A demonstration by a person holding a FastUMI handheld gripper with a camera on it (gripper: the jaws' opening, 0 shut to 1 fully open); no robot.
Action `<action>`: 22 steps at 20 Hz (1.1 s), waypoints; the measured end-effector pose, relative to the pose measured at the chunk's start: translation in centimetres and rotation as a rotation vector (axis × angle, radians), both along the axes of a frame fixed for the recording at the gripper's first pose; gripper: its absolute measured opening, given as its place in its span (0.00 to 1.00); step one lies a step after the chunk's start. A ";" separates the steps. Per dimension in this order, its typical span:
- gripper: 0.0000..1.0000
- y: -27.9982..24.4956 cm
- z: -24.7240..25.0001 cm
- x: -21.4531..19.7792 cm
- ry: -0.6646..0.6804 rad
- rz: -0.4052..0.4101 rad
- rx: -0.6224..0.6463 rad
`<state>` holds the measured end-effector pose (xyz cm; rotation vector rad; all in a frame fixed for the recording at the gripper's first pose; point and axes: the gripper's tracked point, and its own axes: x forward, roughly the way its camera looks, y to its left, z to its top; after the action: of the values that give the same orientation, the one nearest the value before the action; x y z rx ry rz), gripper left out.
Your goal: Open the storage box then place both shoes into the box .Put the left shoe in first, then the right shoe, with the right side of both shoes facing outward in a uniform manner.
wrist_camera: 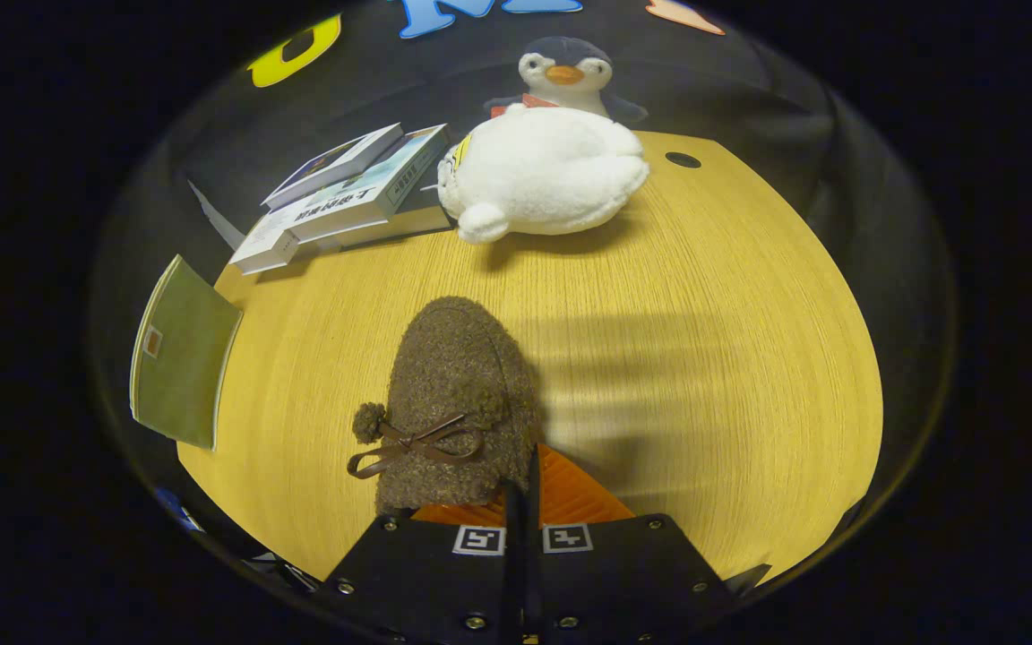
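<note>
A brown fuzzy shoe [453,403] with a brown bow and a pompom on its top sits just ahead of my fingers, toe pointing away toward the plush toy. Its orange lining [570,497] shows at the opening. My gripper [522,502] is shut, the two fingers pressed together on the right edge of the shoe's opening. The shoe hangs over the wooden table [704,358] and casts a shadow to its right. I cannot tell whether its sole touches the table.
A white penguin plush [543,170] lies at the far side of the table. A stack of books [346,197] lies to its left. A green booklet [180,354] overhangs the table's left edge. A round cable hole [683,159] is at the far right.
</note>
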<state>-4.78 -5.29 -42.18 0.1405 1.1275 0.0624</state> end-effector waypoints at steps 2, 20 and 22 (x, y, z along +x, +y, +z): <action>0.01 -0.4 1.8 0.7 -0.023 -0.011 -0.026; 0.01 17.0 17.5 5.0 -0.163 0.047 0.067; 0.01 19.4 17.8 5.3 -0.166 0.084 0.064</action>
<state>0.53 14.14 -24.39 0.1425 0.9654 0.1824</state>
